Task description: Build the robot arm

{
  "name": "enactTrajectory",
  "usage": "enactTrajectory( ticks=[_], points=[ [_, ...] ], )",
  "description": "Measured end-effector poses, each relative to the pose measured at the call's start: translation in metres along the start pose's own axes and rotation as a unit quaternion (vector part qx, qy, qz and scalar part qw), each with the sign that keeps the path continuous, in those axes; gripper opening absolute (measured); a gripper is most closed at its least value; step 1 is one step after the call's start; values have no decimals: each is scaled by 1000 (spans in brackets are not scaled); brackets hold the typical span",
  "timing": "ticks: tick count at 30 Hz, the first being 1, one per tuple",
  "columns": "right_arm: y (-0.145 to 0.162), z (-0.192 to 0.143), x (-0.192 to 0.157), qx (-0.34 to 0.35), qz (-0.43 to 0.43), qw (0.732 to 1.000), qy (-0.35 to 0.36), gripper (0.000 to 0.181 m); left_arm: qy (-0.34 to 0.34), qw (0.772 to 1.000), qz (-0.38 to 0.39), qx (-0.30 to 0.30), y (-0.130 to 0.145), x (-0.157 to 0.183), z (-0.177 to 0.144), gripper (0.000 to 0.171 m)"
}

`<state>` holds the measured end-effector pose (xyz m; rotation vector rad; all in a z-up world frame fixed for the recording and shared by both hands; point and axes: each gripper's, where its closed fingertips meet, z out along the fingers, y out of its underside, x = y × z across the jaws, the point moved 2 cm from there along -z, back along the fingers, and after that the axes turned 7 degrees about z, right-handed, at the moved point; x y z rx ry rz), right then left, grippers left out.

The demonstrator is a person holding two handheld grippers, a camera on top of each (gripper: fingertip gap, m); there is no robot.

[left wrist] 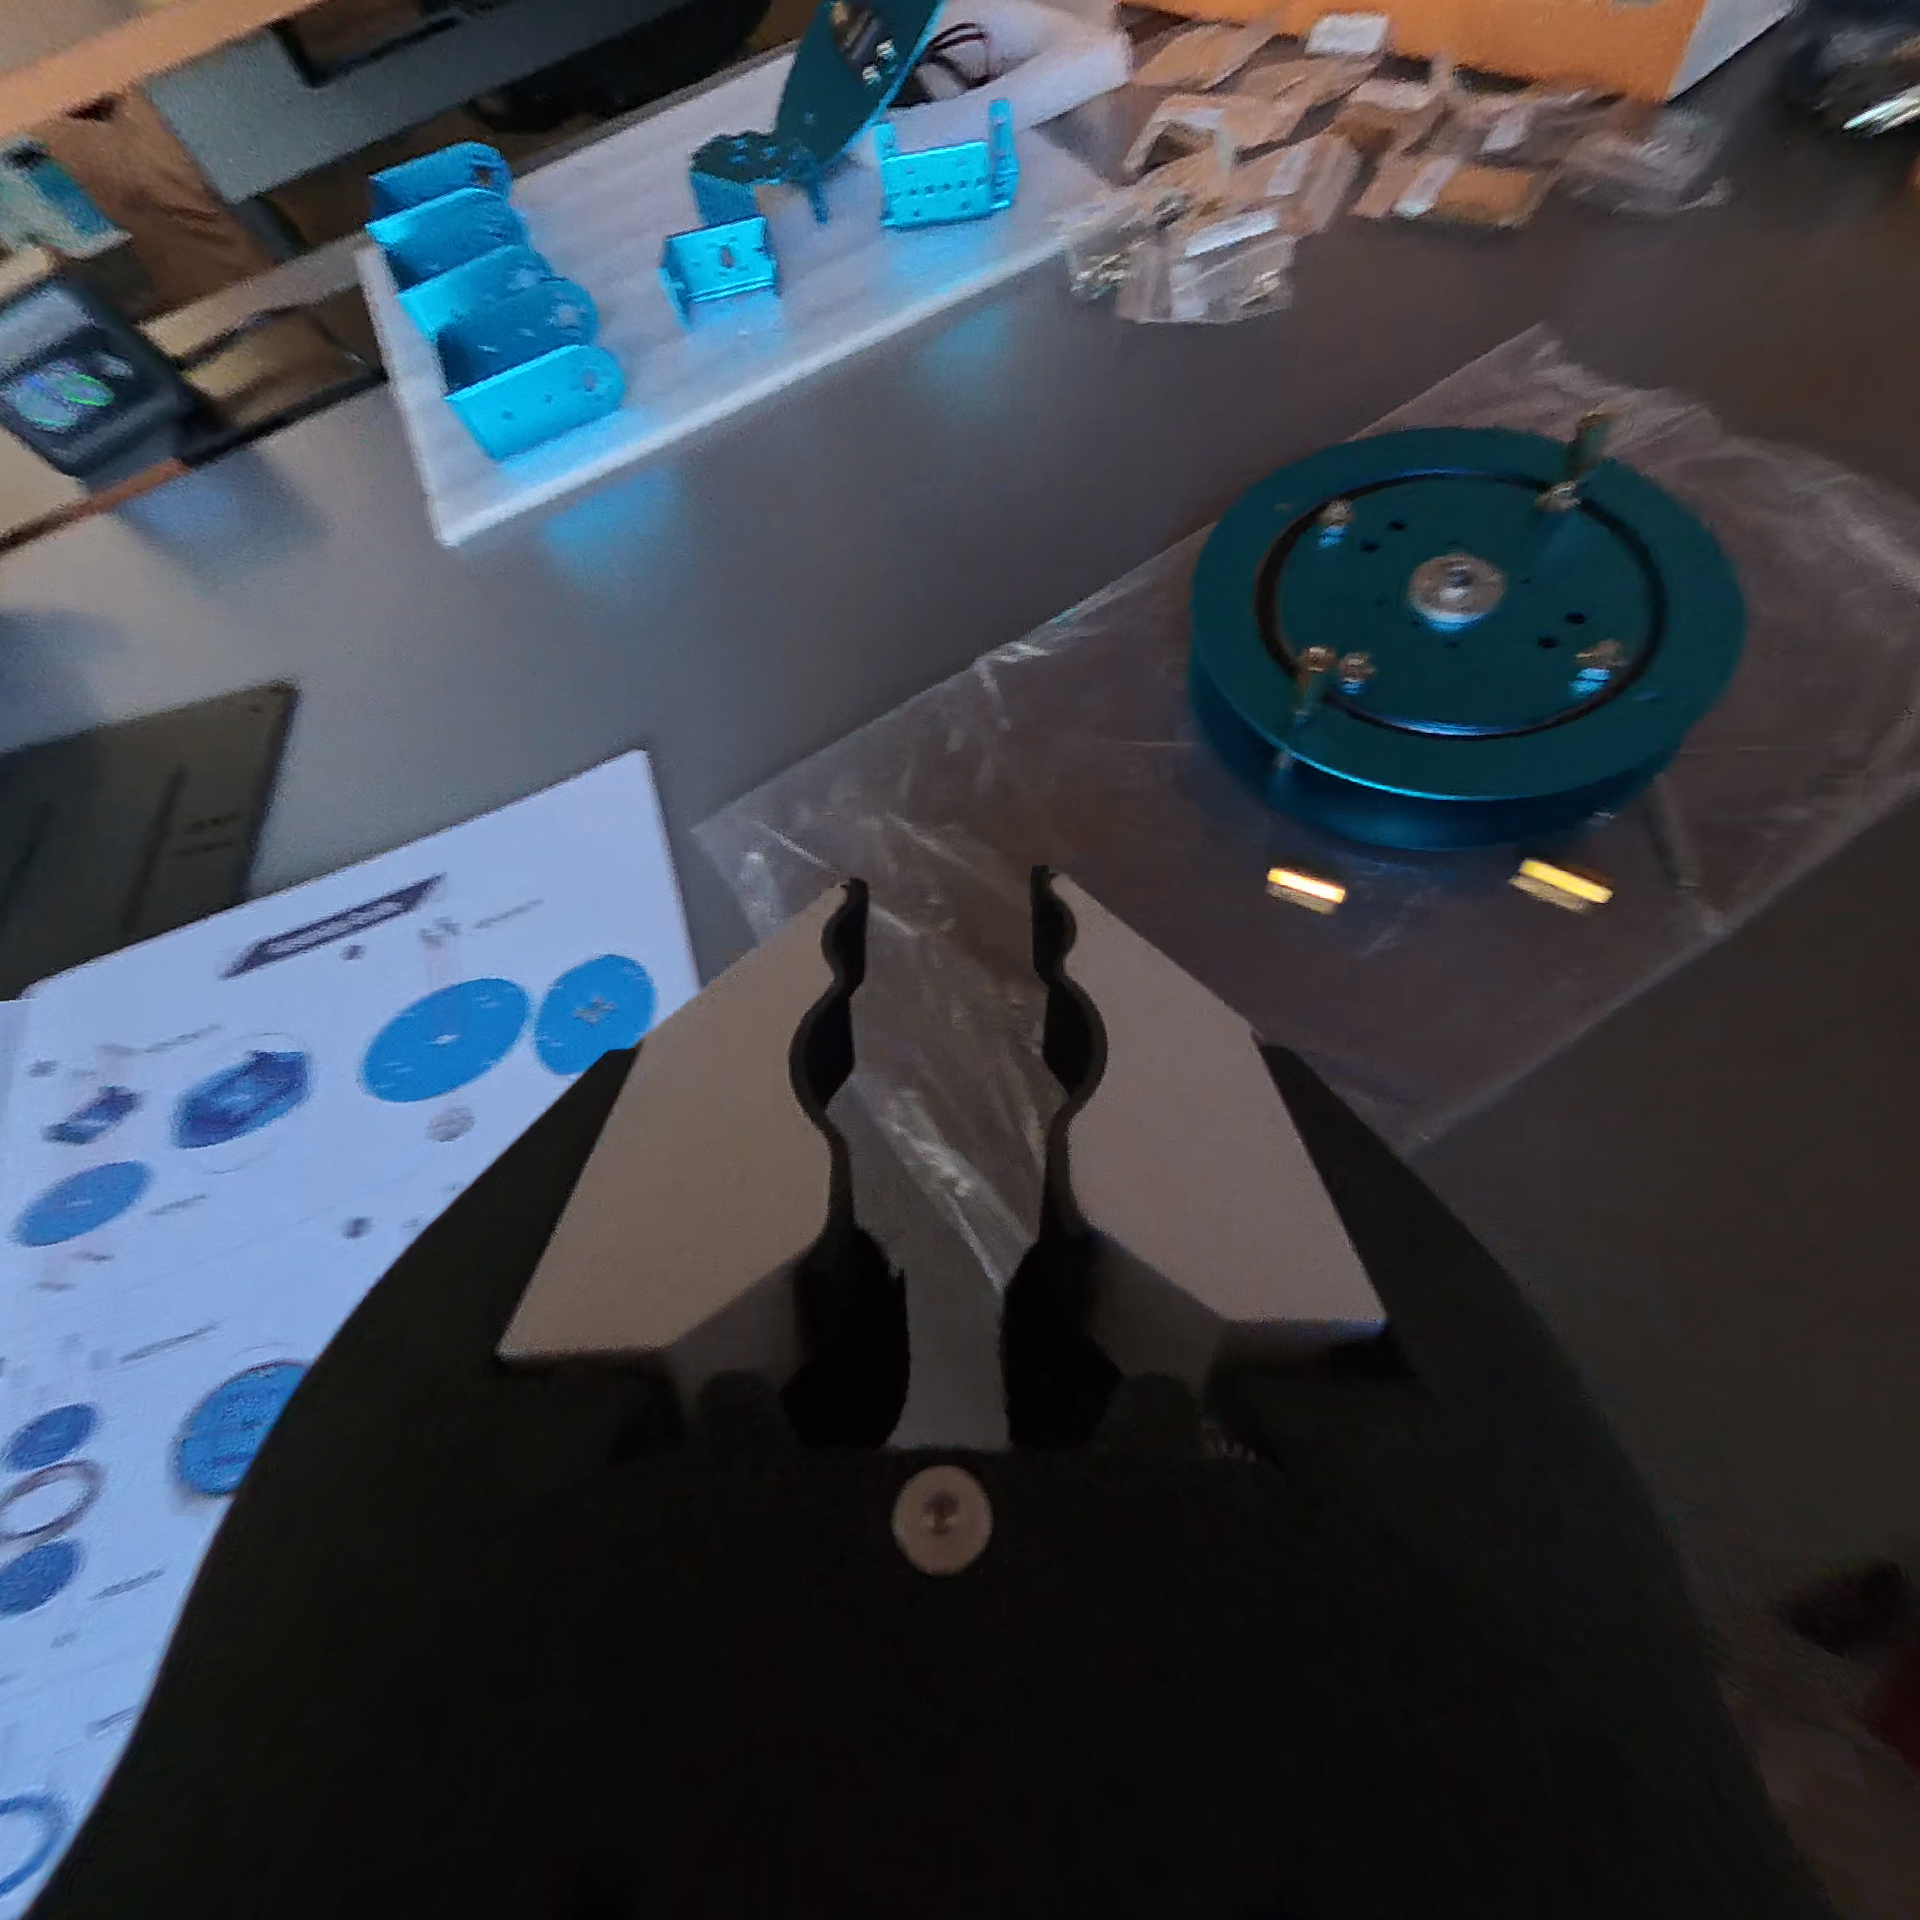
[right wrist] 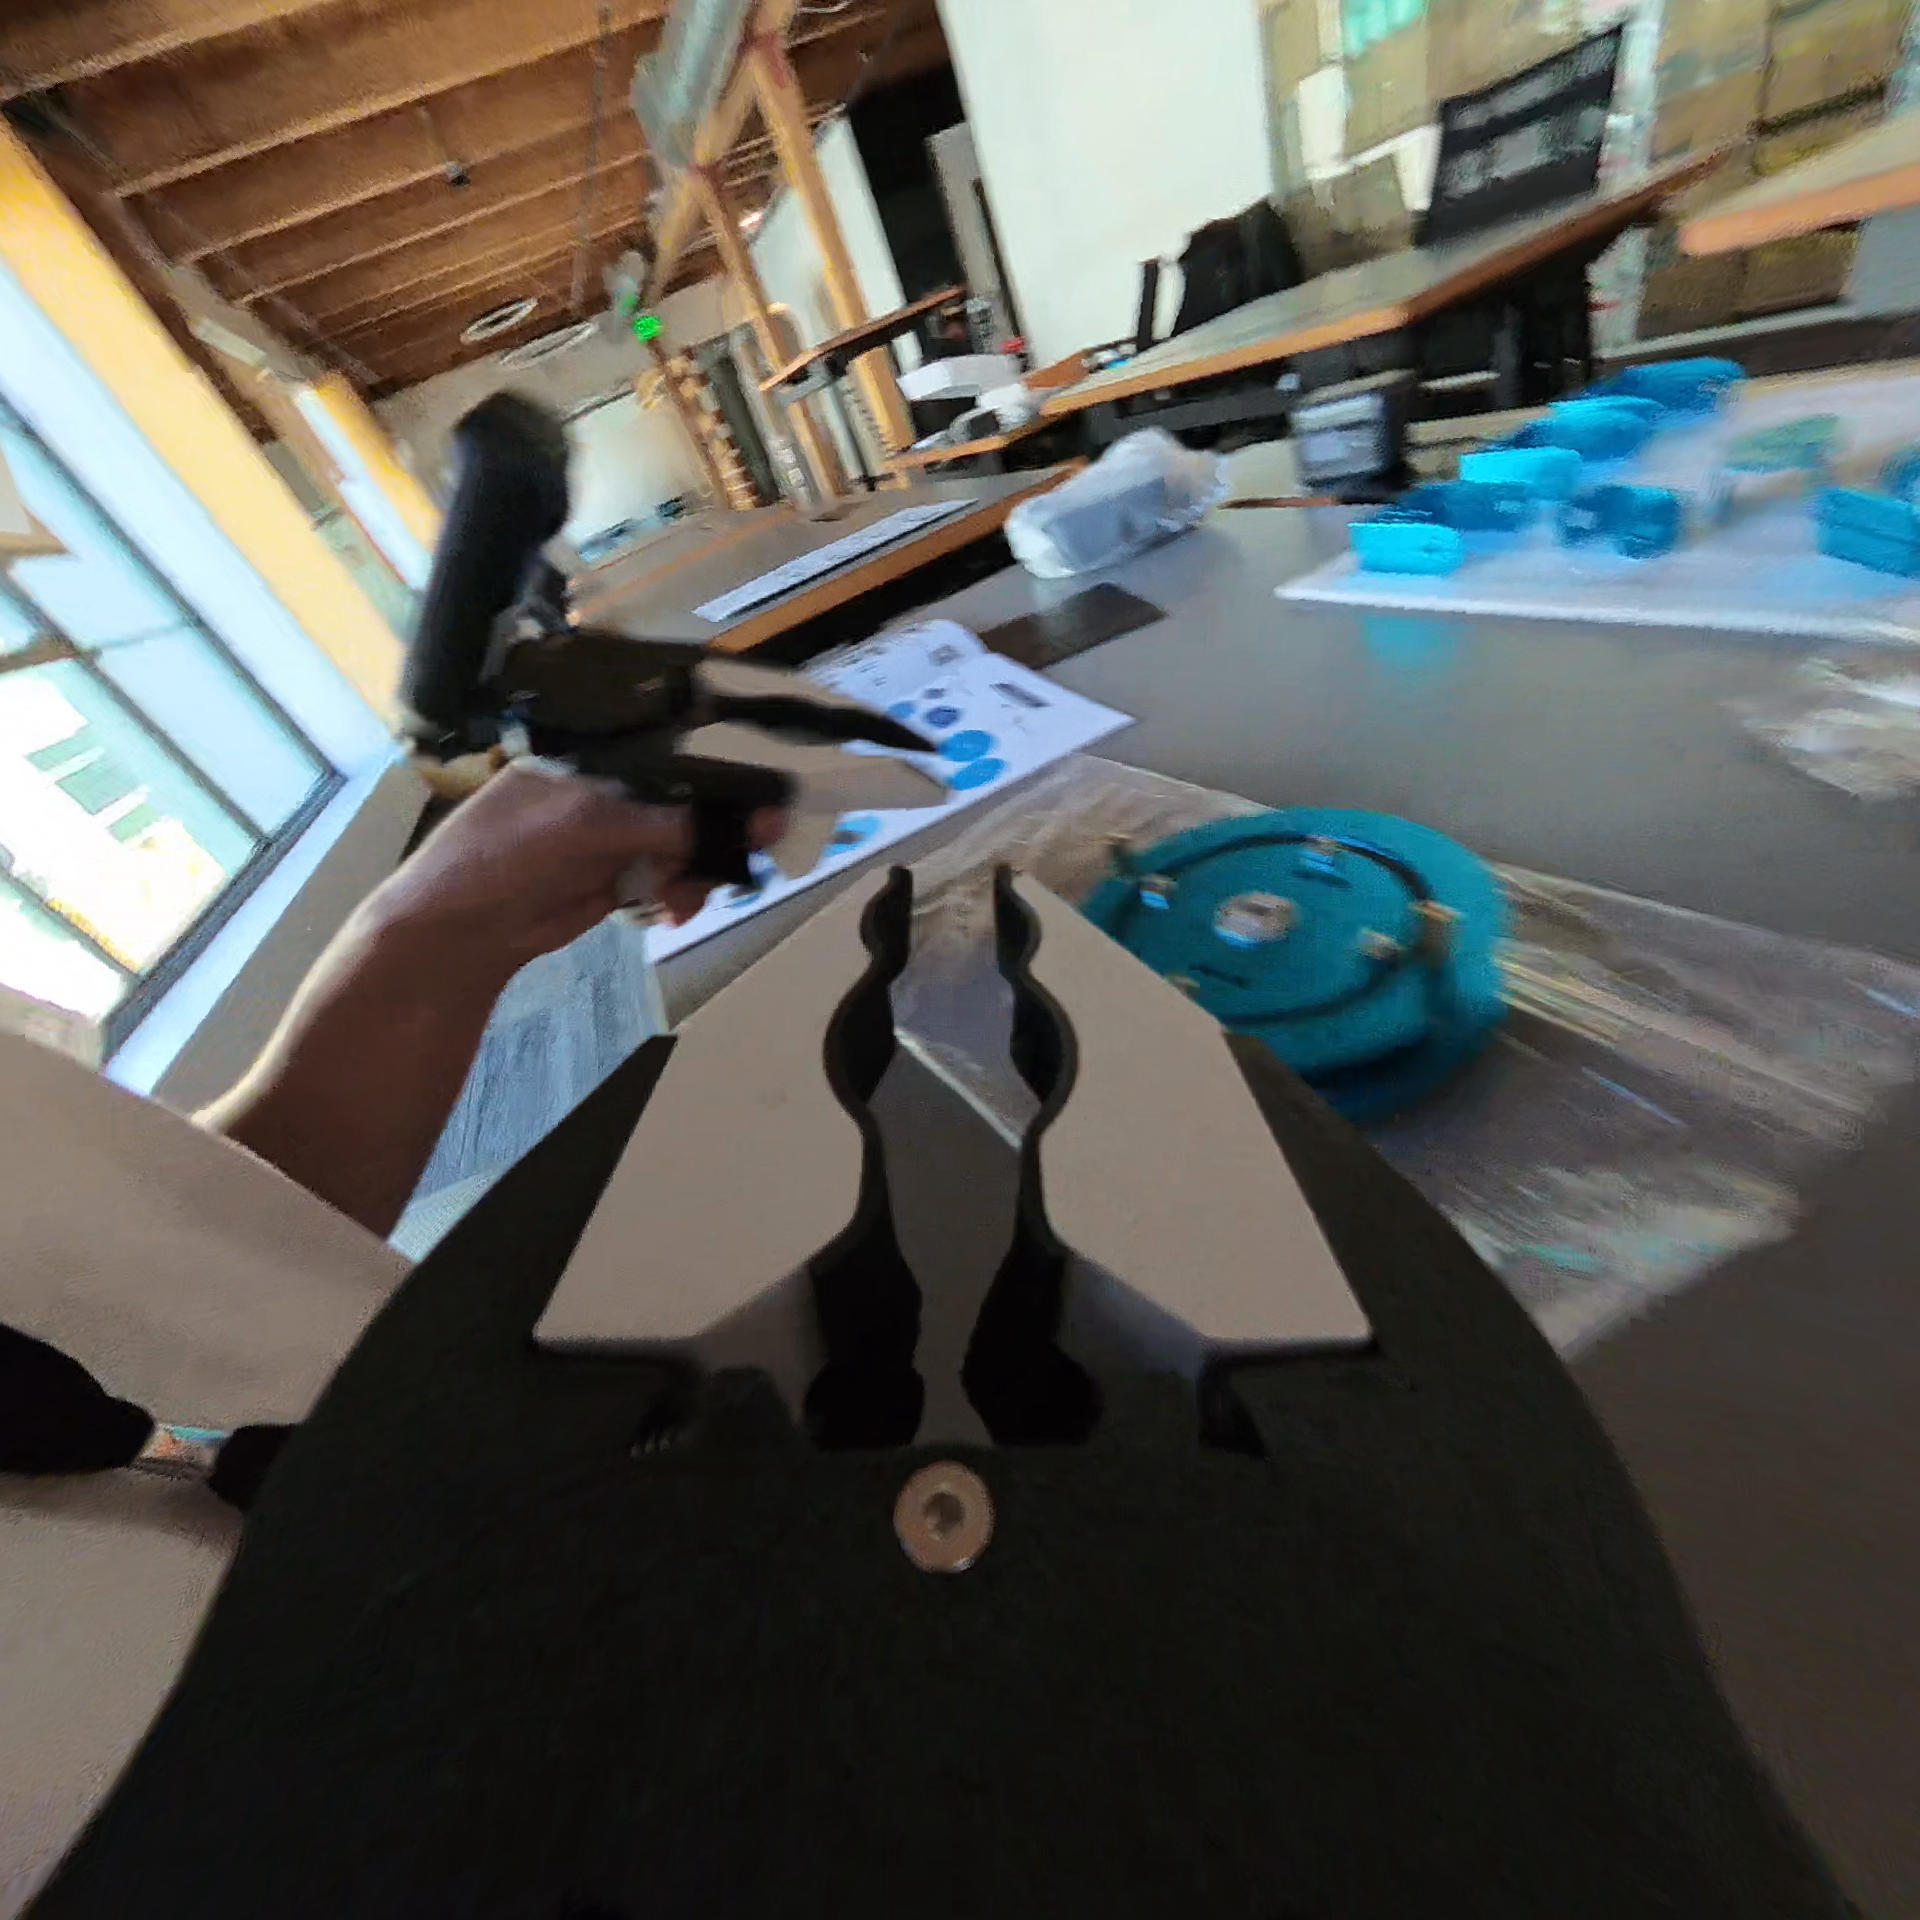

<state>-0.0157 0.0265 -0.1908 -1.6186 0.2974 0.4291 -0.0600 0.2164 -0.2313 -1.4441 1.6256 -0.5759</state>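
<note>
A round blue metal disc with screws and standoffs on top lies on a clear plastic sheet on the grey table. Two small brass pieces lie on the sheet in front of it. My left gripper is open and empty, above the sheet's near-left part, left of the disc. My right gripper is open and empty, held in the air at the table's edge, with the disc to its right. The left gripper shows in the right wrist view, held by a hand over the paper.
A printed instruction sheet lies at the left, a dark flat slab behind it. A white board holds several blue metal brackets. Small bagged parts lie at the back right. Other desks stand beyond.
</note>
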Motion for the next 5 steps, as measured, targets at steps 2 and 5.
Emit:
enactTrajectory(
  ticks=[2,5],
  points=[
    [10,27,-42,-35,-63,997,-36,0,-63,998,26,-13,-8,-15,11,24],
    [12,63,-98,-41,-190,980,-29,0,-133,986,85,-58,-9,-28,26,24]
  ],
)
